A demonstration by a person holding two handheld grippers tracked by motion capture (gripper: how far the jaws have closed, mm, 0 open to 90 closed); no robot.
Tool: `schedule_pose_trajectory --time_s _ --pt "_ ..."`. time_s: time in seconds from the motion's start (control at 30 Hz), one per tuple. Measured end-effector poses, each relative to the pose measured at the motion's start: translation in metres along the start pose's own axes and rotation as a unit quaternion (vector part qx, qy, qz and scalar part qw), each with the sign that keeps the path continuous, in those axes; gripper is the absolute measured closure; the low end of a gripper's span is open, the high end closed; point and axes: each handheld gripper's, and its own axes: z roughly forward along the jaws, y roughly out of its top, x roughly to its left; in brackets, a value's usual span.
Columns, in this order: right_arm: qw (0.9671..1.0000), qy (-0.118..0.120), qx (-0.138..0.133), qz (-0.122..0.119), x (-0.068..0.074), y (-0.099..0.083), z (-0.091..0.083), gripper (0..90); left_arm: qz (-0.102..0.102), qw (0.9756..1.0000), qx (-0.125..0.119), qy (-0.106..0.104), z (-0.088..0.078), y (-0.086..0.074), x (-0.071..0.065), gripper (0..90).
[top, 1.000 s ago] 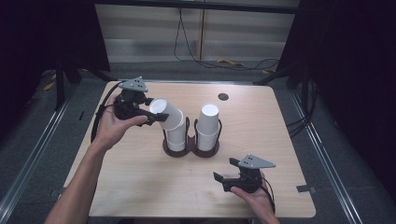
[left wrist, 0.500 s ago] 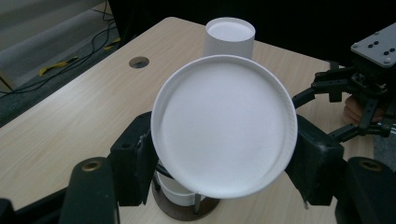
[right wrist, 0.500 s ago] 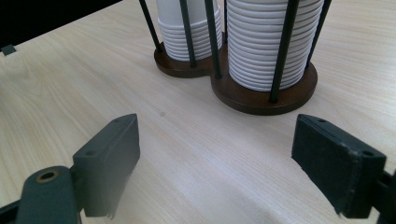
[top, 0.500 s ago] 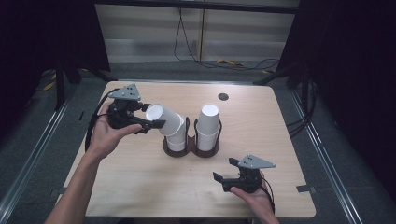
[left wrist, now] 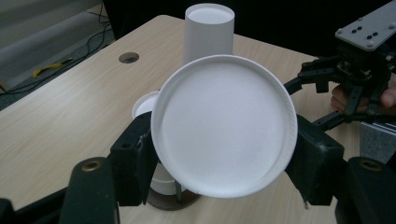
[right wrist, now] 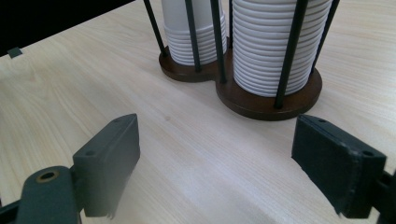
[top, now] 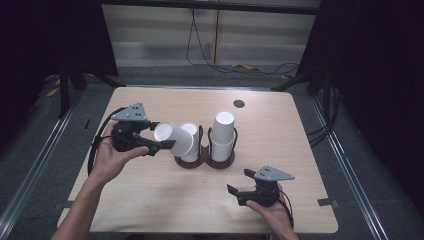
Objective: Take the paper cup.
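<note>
Cup (top: 174,139) in hand: your left gripper (top: 150,137) has its jaws clamped on the sides of one white paper cup, which lies tipped on its side just left of the cup holder (top: 205,161), its closed end toward your hand. In the left gripper view that flat round end (left wrist: 224,125) faces the camera, with a black pad pressed against each flank. Your right gripper (top: 240,182) rests low over the counter (top: 150,200) near its front edge, well apart from the holder, jaws wide with nothing between them.

You look to be drawing a cup off the left stack (top: 189,145). To do it well, keep the squeeze light, since thin paper walls dent easily, and carry the cup out and clear of the holder's black rods (right wrist: 190,32) before you turn it, so its rim cannot catch. Should the stack tend to lift or the holder slide, bring the right jaws up against the brown base (right wrist: 266,100) to steady it. The right stack (top: 222,136) stands taller and upright; give it room.

The counter is pale wood, bare apart from the holder, with a small round cable hole (top: 239,104) near the back edge. Around it the room is dark, with black curtains at the sides, a pale wall behind, loose cables (top: 250,67) on the grey floor and metal rails along each side.
</note>
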Motion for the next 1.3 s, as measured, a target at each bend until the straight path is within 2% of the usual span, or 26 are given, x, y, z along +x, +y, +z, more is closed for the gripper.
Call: schedule_pose_trajectory --time_s 0.07,0.1,0.27,0.3,0.47,0.53,0.67,0.73,0.8,0.87,0.93,1.0,1.1,1.2,1.3 --pt "1.0000 0.002 -0.002 0.000 0.001 0.001 0.000 15.3 0.001 1.0000 0.002 0.003 0.000 -0.003 -0.002 33.3" --pt "1.0000 0.000 -0.003 -0.001 0.001 0.001 0.000 15.3 -0.004 1.0000 0.000 -0.002 0.000 -0.004 -0.003 33.3" --pt "1.0000 0.005 -0.005 -0.002 0.003 0.004 -0.001 15.2 0.008 0.9999 0.005 -0.005 0.001 -0.008 -0.011 33.3" --pt "0.9999 0.006 -0.006 -0.005 0.005 0.007 0.000 15.1 0.002 1.0000 0.003 -0.008 0.002 -0.010 -0.013 33.3" --pt "0.9997 0.017 -0.009 -0.016 0.011 0.012 0.001 14.8 0.005 0.9997 0.003 -0.022 0.005 -0.016 -0.018 33.3" --pt "0.9993 0.023 -0.008 -0.027 0.015 0.017 0.003 14.9 0.014 0.9998 -0.001 -0.012 0.007 -0.019 -0.022 33.3" --pt "0.9981 0.036 -0.008 -0.050 0.023 0.026 0.004 14.7 0.012 0.9995 0.006 -0.028 0.010 -0.022 -0.025 33.2" --pt "0.9975 0.041 -0.013 -0.056 0.026 0.031 0.005 14.3 0.018 0.9995 0.010 -0.025 0.013 -0.025 -0.027 33.3" --pt "0.9970 0.045 -0.015 -0.062 0.028 0.035 0.007 14.2 0.019 0.9992 0.008 -0.035 0.016 -0.028 -0.029 33.3" --pt "0.9964 0.052 -0.019 -0.065 0.031 0.038 0.010 14.1 0.022 0.9991 0.010 -0.035 0.020 -0.031 -0.031 33.3" --pt "0.9954 0.061 -0.022 -0.071 0.035 0.043 0.015 13.9 0.024 0.9989 0.000 -0.040 0.022 -0.034 -0.031 33.2" --pt "0.9953 0.064 -0.021 -0.070 0.037 0.044 0.017 13.9 0.029 0.9986 -0.002 -0.044 0.025 -0.038 -0.033 33.2" --pt "0.9942 0.074 -0.022 -0.074 0.040 0.044 0.021 13.9 0.024 0.9982 -0.001 -0.056 0.029 -0.043 -0.034 33.2" --pt "0.9936 0.083 -0.024 -0.073 0.042 0.043 0.024 13.8 0.029 0.9976 -0.001 -0.063 0.032 -0.046 -0.035 33.2" --pt "0.9925 0.095 -0.032 -0.070 0.043 0.039 0.026 13.8 0.018 0.9965 -0.013 -0.080 0.037 -0.050 -0.037 33.2"
